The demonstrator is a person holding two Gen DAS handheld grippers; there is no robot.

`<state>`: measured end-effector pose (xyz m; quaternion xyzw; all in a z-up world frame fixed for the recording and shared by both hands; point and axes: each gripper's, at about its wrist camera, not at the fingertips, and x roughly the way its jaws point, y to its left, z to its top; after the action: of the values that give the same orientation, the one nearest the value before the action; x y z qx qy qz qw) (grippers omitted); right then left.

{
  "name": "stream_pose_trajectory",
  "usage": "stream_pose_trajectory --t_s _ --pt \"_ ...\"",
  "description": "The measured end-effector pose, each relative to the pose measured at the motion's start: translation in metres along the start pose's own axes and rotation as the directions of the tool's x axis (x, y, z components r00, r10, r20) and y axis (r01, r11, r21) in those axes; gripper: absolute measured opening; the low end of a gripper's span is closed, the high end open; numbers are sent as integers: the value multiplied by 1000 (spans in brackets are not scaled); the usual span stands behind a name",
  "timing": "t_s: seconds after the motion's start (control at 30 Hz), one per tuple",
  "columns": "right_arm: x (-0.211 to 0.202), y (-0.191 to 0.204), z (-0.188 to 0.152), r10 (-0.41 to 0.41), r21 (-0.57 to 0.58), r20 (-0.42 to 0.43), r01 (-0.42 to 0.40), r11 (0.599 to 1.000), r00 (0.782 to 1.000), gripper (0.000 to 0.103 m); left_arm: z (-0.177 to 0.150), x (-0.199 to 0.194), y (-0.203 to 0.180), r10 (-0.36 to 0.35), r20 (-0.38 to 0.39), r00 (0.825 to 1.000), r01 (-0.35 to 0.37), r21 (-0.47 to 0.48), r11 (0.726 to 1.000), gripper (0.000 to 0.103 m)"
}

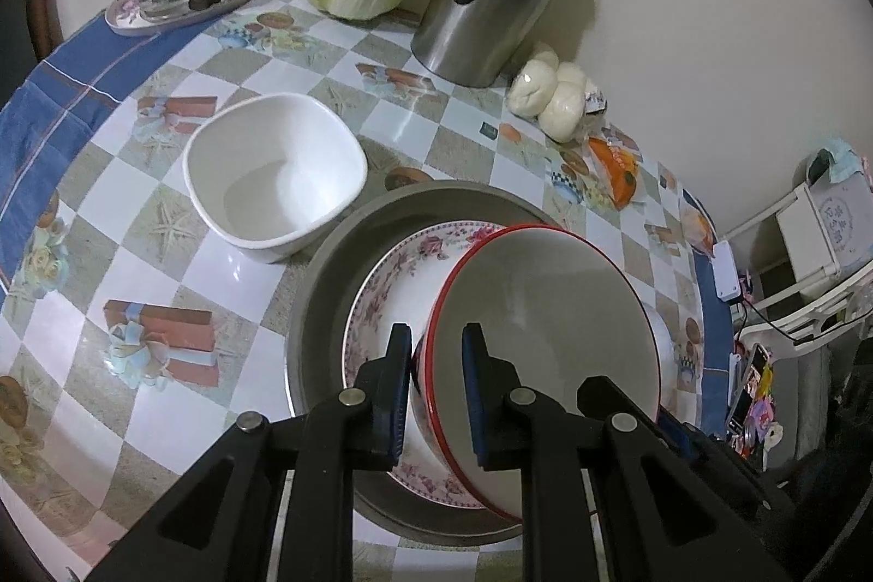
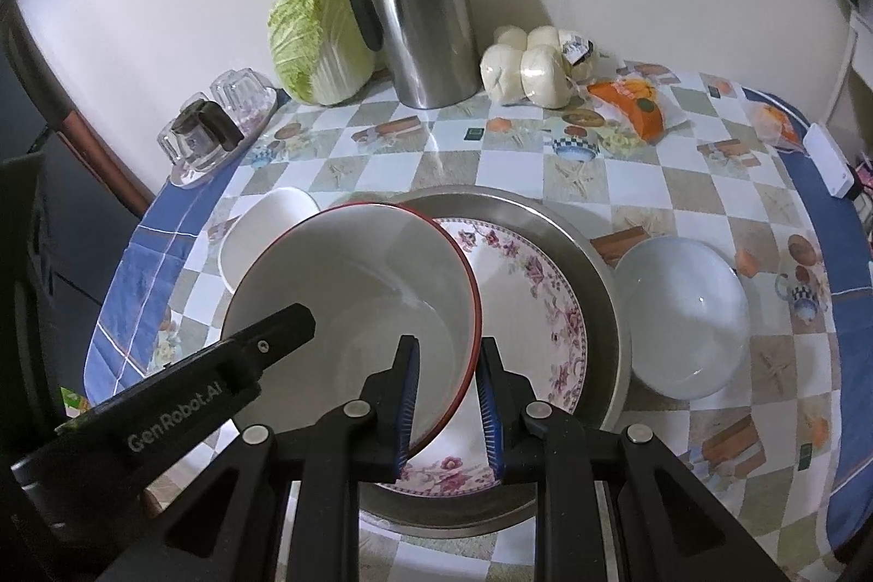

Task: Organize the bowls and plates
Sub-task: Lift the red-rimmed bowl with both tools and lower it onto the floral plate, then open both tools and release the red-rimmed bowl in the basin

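Red-rimmed bowl tilted over floral plate inside steel basin, mid-table. Left gripper and right gripper each straddling opposite sides of rim, jaws narrow around it; firm contact unclear. Two-sided hold likely to control tilt while nesting. White square bowl left of basin, pale round bowl right, both unstacked.

A steel thermos jug stands by the wall, cabbage touching its left, bagged white buns to its right, orange packet beyond them.
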<state>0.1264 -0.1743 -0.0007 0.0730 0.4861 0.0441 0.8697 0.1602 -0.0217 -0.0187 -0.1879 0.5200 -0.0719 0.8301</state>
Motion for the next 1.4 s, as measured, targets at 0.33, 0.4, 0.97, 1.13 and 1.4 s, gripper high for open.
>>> stream_pose_trajectory --t_s 0.33,0.4,0.97,1.13,1.4 --pt "20 -21 5 13 57 -27 -11 998 1000 23 11 26 1 -49 -54 997 48 -26 999 18" --pt "24 -24 7 11 66 -30 -9 998 999 23 12 30 1 -53 -61 997 51 -30 998 18" --pt "42 -34 14 -6 88 -50 10 996 999 23 15 48 -1 -54 -98 994 52 -27 998 19" --pt "43 -36 14 1 96 -49 4 995 999 23 14 51 0 -55 -104 993 52 -30 998 20" --pt "45 -36 13 2 93 -50 3 996 999 25 15 52 2 -66 -104 992 63 -32 997 20"
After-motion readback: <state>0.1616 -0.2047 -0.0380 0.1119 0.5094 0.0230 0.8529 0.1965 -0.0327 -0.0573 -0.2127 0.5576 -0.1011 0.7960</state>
